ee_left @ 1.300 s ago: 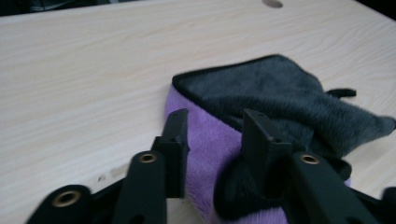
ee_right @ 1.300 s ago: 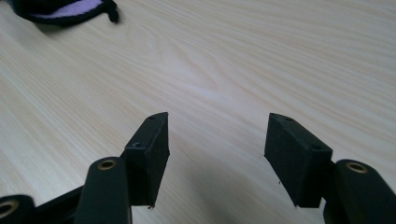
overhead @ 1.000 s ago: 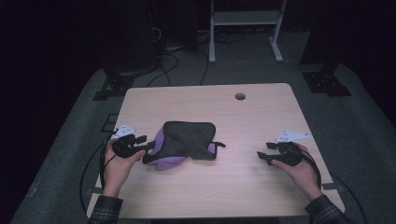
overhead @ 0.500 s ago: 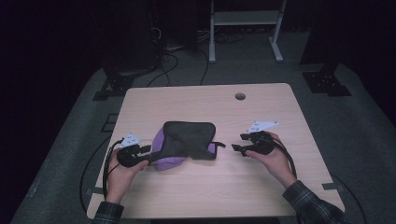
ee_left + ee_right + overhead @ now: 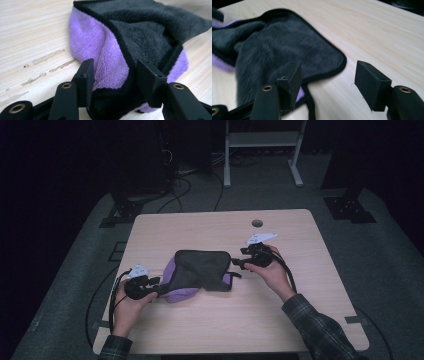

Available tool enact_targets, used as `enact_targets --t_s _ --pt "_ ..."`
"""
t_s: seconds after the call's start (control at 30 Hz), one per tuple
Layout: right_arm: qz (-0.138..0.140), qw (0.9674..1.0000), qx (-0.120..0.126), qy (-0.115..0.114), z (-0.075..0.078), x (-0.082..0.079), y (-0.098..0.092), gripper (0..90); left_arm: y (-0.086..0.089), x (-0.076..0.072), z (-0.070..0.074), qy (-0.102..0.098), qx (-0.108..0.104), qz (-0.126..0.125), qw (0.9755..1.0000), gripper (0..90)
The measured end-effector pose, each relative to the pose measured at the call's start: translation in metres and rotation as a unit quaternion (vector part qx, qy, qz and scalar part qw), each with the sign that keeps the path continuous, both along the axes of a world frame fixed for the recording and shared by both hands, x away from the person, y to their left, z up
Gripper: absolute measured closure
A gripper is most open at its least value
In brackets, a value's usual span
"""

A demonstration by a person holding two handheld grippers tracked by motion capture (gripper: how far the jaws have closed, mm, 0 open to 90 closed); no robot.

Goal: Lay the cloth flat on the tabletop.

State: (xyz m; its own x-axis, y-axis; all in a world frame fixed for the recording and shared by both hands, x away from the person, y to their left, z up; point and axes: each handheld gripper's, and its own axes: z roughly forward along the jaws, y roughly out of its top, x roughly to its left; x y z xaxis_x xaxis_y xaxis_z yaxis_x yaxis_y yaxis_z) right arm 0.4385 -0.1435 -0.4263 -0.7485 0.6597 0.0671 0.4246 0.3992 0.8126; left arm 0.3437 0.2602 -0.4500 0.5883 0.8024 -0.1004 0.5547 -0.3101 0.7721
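A fleece cloth, dark grey on one side and purple on the other, lies crumpled in the middle of the wooden table. My left gripper is at its near left end. In the left gripper view the cloth's black-edged fold lies between the jaws of that gripper, which stand apart, one pad touching the purple fleece. My right gripper is open at the cloth's right corner. In the right gripper view its jaws straddle bare wood beside the rounded corner, above a thin black strap.
A round cable hole sits near the table's far edge. Bare wood lies to the right of the cloth and along the front. Beyond the table are a white frame, floor cables and black stand bases.
My right hand has swept left and away from me across the table to the cloth's right corner. My left hand has sunk slightly at the cloth's left end.
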Motion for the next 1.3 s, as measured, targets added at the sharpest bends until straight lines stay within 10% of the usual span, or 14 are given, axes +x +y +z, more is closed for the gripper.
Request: enact_targets --t_s 0.6,1.0,1.3 --pt "-0.019 0.9988 -0.031 0.032 -0.050 0.058 0.034 44.4 0.005 0.003 -0.016 0.030 0.036 0.007 0.9989 70.1" --pt "0.004 0.9981 -0.044 0.043 -0.051 0.060 0.041 82.0 0.008 0.004 -0.017 0.050 0.011 0.030 0.9982 80.9" --pt "0.002 0.9989 -0.020 0.043 -0.033 0.050 0.020 84.8 0.012 0.004 -0.006 0.039 -0.024 0.047 0.9979 81.3"
